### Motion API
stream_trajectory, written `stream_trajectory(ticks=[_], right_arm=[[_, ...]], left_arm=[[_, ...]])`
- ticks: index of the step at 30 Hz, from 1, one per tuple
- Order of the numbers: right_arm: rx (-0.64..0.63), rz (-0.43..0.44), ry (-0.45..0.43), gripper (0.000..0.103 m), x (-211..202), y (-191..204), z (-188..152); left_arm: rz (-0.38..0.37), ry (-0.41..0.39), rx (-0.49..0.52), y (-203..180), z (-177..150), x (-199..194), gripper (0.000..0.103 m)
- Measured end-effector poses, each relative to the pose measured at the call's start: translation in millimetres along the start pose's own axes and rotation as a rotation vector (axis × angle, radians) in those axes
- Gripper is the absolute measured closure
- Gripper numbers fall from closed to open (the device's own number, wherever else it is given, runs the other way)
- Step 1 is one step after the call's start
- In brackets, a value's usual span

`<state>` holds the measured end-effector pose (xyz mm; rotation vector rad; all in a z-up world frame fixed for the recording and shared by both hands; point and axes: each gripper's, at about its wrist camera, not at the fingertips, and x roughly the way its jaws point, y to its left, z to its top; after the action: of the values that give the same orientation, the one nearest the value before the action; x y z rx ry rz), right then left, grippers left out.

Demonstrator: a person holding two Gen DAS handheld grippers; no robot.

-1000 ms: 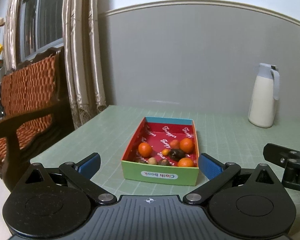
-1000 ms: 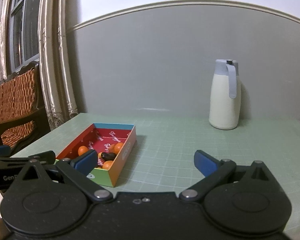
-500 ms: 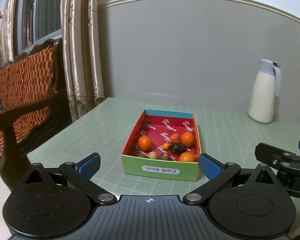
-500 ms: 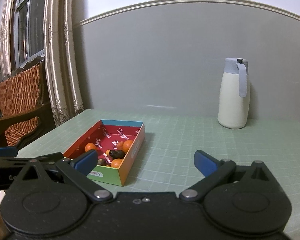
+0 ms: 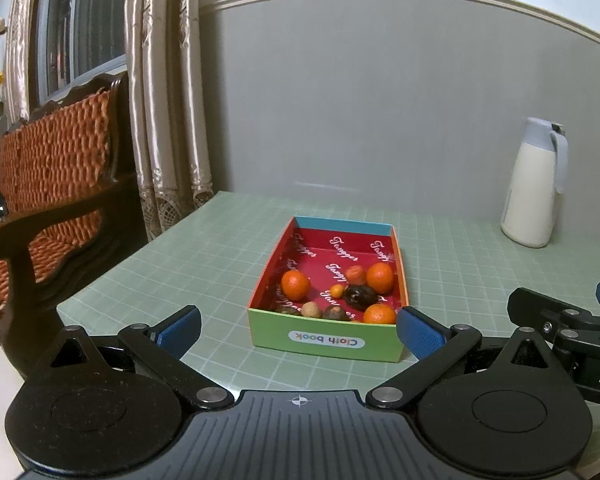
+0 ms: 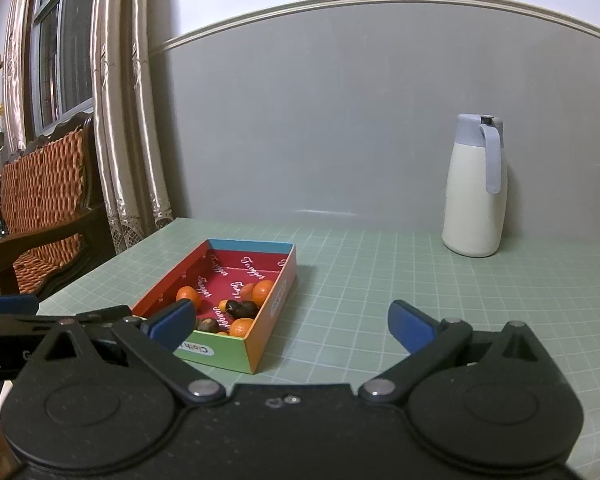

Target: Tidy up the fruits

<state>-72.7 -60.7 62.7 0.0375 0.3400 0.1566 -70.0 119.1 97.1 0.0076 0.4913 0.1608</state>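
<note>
A shallow cardboard box [image 5: 326, 343] [image 6: 278, 300] with a green front and red lining lies on the green grid table. In it rest three oranges [image 5: 295, 285] [image 6: 264, 291], a dark fruit [image 5: 360, 295] [image 6: 242, 308] and several small brown and orange fruits. My left gripper [image 5: 298, 330] is open just in front of the box, nothing between its blue pads. My right gripper [image 6: 290, 322] is open too, to the right of the box's front corner, and shows at the right edge of the left wrist view [image 5: 560, 320].
A white jug with a grey lid and handle [image 5: 534, 184] [image 6: 478, 186] stands at the back right by the grey wall. A wooden chair with an orange woven cushion [image 5: 48, 184] and curtains [image 5: 160, 100] are left of the table edge.
Both grippers have lifted and pulled back a little; the box now sits lower and more centred in the left view and further right in the right view. Both stay open.
</note>
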Motion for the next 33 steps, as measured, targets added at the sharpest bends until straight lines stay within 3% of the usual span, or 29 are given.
stream_trajectory(ticks=[33], right_arm=[[0.010,0.010,0.001,0.000,1.4,1.8,-0.6]], left_arm=[[0.010,-0.007,0.000,-0.3,-0.5,1.3,0.000]])
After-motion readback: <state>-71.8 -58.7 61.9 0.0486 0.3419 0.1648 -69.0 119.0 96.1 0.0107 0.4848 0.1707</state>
